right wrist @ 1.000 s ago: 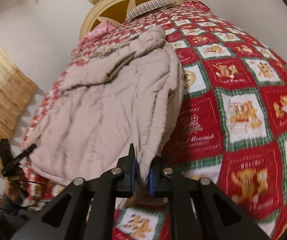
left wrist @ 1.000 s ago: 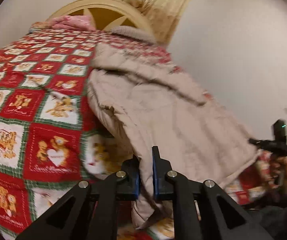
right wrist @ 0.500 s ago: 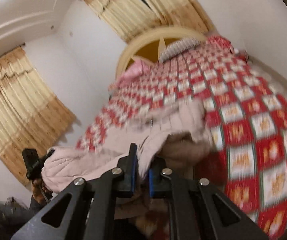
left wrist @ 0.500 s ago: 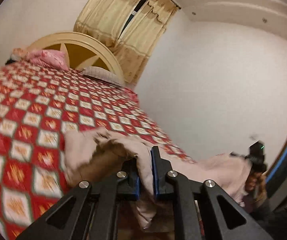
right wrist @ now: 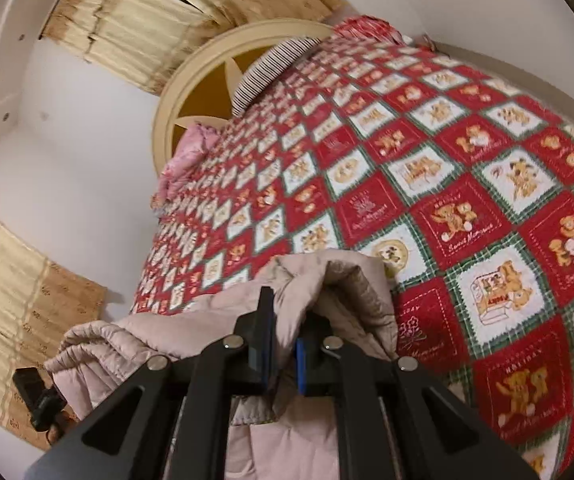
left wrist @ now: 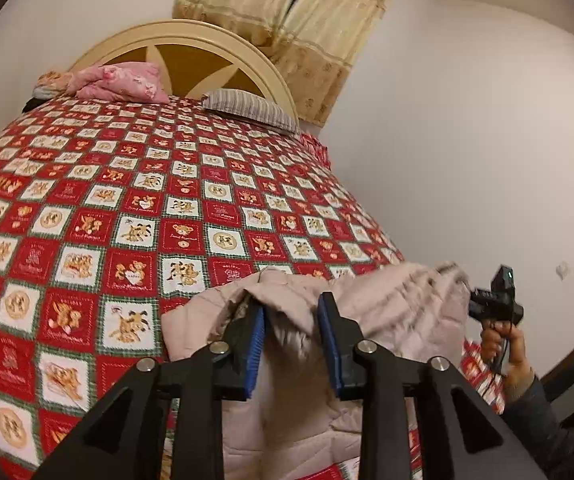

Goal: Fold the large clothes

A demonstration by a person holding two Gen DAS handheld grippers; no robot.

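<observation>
Pillows [left wrist: 247,106] sit far off by the headboard [left wrist: 191,40]; left gripper [left wrist: 292,320], jaws just opening, straddles the coat [left wrist: 387,304] loosely; right gripper [right wrist: 283,344] pinches it.

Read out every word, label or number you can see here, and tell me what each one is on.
"Sweet Memories": script on a red bear patch of the quilt.
"HOLIDAY": along the top of a nearer red patch.
Lettering on the other patches, and on the box in the white patch: too small or blurred to read.
Jacket: no text visible.
</observation>
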